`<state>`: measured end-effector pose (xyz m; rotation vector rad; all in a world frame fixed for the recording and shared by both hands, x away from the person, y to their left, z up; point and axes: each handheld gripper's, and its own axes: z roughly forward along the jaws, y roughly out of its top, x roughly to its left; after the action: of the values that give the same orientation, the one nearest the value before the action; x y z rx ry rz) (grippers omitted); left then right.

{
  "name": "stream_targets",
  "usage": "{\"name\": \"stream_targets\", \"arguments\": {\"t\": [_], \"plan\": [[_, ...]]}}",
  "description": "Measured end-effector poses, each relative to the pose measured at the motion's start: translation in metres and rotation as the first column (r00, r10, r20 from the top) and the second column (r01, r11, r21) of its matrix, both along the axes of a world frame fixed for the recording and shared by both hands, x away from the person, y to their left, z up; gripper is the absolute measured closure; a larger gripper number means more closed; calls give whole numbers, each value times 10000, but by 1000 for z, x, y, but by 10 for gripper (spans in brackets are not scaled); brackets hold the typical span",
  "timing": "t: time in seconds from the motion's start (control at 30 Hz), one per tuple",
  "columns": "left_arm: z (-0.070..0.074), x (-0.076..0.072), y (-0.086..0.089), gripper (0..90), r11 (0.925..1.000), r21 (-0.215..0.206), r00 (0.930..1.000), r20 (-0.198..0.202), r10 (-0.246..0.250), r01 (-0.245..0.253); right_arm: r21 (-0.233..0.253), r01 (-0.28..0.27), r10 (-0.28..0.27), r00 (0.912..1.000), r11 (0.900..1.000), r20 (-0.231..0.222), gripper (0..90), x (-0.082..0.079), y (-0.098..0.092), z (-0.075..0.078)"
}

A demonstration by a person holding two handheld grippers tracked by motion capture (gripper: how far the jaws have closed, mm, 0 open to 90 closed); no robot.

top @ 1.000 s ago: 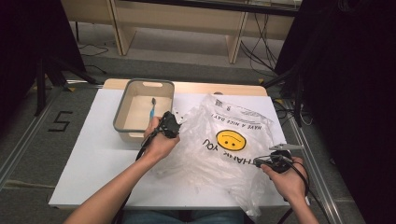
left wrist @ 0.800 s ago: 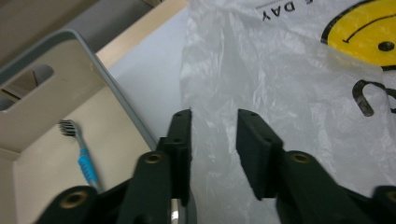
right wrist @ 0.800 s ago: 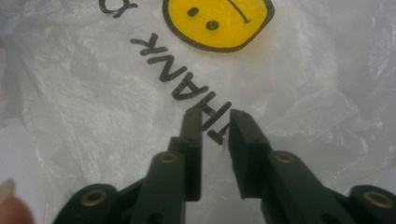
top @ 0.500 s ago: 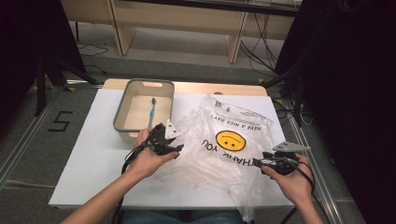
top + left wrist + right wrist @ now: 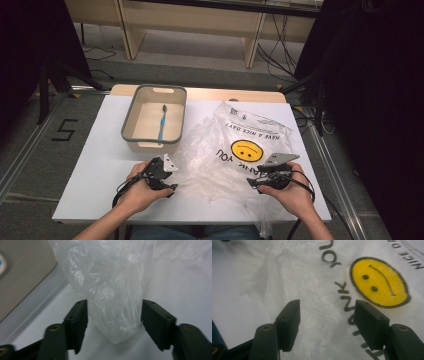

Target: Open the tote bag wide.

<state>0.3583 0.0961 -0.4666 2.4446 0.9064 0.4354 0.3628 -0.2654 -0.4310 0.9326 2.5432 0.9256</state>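
This looks like a lab or recording studio. A white table point(image 5: 100, 165) stands on grey carpet marked with a taped number 5 point(image 5: 65, 130). Black curtains point(image 5: 385, 100) hang left and right, loose cables point(image 5: 272, 55) trail across the far floor, and light wooden furniture legs point(image 5: 250, 45) stand beyond.

Bin point(image 5: 131, 116) blocks upper left; bag point(image 5: 235, 145) covers centre and right; bare table point(image 5: 95, 165) at left, lower centre free.
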Motion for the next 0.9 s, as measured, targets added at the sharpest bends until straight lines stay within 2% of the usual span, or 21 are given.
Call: {"name": "stream_targets", "arguments": {"t": [0.07,0.13,0.2,0.4,0.47,0.53,0.6,0.63,0.7,0.73,0.77,0.8,0.83,0.9], "plan": [[-2,3,-1,557,9999,106,10000,3,62,-62,-201,-211,206,9995,9996,-260,399,0,5,-4],[-3,7,-2,684,9999,8,9999,83,140,-140,-247,-272,262,9989,9993,-396,402,0,6,-8],[-3,12,-4,849,9997,-45,9994,273,230,-229,-261,-266,253,9984,9993,-499,408,-1,5,-10],[0,27,-13,881,9991,73,9917,1221,407,-419,-264,-202,188,9985,9994,-513,414,0,5,-11],[2,33,-17,881,9989,23,9891,1395,467,-474,-277,-221,206,9984,9994,-520,413,1,7,-11],[3,37,-19,878,9986,169,9850,1662,468,-503,-285,-258,244,9985,9993,-497,410,2,9,-12],[3,38,-20,858,9986,108,9824,1805,490,-518,-320,-317,302,9985,9990,-451,403,3,12,-12],[3,37,-20,820,9989,20,9804,1914,457,-470,-344,-377,363,9985,9987,-400,399,5,13,-12],[5,33,-19,708,9990,-150,9751,2175,442,-419,-415,-452,439,9985,9981,-330,395,7,17,-13],[6,31,-19,571,9987,-246,9731,2252,487,-443,-584,-643,629,9977,9962,-251,387,9,22,-13],[8,29,-18,571,9983,-376,9691,2411,527,-450,-584,-643,629,9977,9962,-251,387,9,22,-13],[12,26,-17,511,9987,-363,9658,2557,436,-355,-648,-803,790,9966,9947,-225,381,10,25,-13],[15,22,-16,408,9981,-479,9601,2751,512,-395,-668,-995,989,9950,9928,-121,375,13,31,-13],[22,16,-15,376,9967,-737,9565,2870,528,-329,-689,-1004,1000,9949,9926,-105,375,14,33,-13]]}}
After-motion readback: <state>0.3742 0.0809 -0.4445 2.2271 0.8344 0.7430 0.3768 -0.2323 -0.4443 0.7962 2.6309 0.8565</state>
